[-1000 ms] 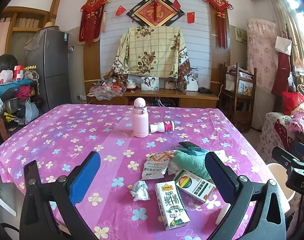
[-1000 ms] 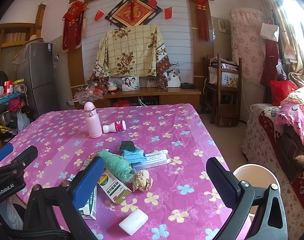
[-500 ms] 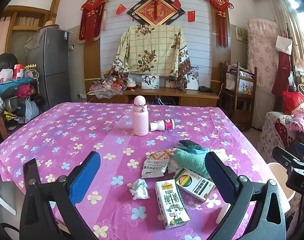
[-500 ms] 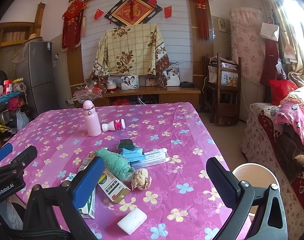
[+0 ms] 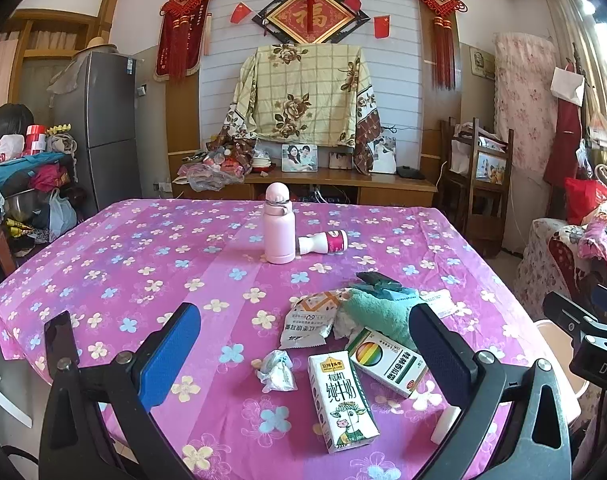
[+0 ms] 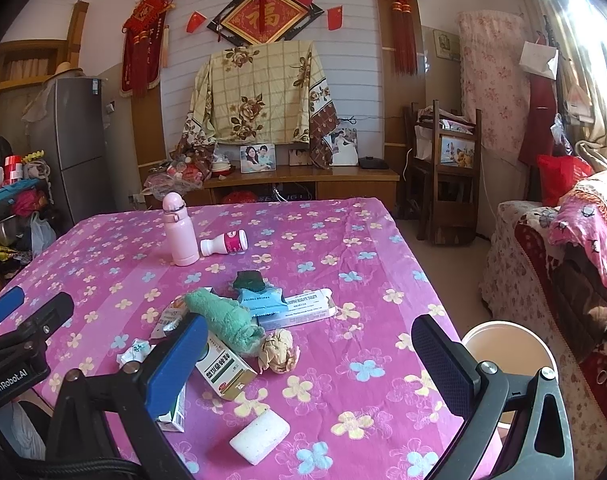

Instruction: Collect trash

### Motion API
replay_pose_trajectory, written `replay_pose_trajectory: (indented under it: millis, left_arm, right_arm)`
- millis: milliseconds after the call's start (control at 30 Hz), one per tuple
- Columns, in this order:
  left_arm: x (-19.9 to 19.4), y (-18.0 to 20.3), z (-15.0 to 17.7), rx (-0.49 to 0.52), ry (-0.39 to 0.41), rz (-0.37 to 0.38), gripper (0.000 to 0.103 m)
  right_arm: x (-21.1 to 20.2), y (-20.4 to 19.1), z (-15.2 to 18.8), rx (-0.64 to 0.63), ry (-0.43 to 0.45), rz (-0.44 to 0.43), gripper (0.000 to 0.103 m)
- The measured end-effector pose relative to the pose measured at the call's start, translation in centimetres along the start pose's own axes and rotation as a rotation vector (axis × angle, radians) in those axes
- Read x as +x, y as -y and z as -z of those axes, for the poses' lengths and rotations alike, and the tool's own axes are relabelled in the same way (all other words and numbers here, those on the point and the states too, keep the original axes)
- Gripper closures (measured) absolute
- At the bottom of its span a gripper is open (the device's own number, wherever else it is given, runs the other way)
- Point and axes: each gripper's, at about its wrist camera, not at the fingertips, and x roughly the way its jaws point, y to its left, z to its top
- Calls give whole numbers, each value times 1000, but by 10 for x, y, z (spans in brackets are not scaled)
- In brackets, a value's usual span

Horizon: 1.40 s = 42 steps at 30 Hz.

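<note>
Room: you face a wood-panelled wall hung with red ornaments; in front of it a table [image 5: 103, 248] under a purple flowered cloth carries the mess.
Left gripper [image 5: 303, 344]: your jaws stand wide and hold nothing, hovering above the near table edge.
Right gripper [image 6: 309, 354]: likewise spread wide and empty, over the near right part of the table.
Trash: from the left wrist view it clusters at about 4 o'clock from the table's middle. There lie a milk carton [image 5: 341, 400], a crumpled wrapper [image 5: 277, 372], a striped box [image 5: 387, 362], a snack packet [image 5: 307, 322] and a green cloth [image 5: 377, 312]. The right wrist view adds a brown paper ball [image 6: 279, 350], a white block [image 6: 259, 438] and a tablet box [image 6: 299, 310].
Bin: a white bucket [image 6: 507, 354] stands off the table's right side, at 3 o'clock; its inside is hidden.
Progress: I judge nothing collected yet, so every piece remains for you.
Not trash, likely: the pink flask [image 5: 278, 224] stands upright, with a small bottle [image 5: 323, 242] lying just beside it.
Change: since a second ago both views sit very slightly higher or further back; no object has moved.
</note>
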Motion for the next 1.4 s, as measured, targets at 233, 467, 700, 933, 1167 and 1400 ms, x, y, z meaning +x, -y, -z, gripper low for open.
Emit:
replay_pose_trajectory:
  millis: [233,467,700,933,1167,1400]
  left_arm:
    - [3,1,4,-8,-7,-6,0]
    - [7,2,4,-28,-35,5,0]
    - [10,2,6,-14,-45,-1,0]
    - [16,3,8,4,-58,-11,0]
    - [22,4,12,0,-65,-8,0]
    - [27,4,15,-6,-72,-7,0]
  right_arm:
    - [1,2,2,5,-10,0,0]
    - [5,4,5,0,-30,-2,0]
    - [9,3,7,-10,-53,-9,0]
    - [17,3,12,-22,-88,-8,0]
    - [25,3,17,-32,-119,-8,0]
    - [33,3,21,-49,-155,10,0]
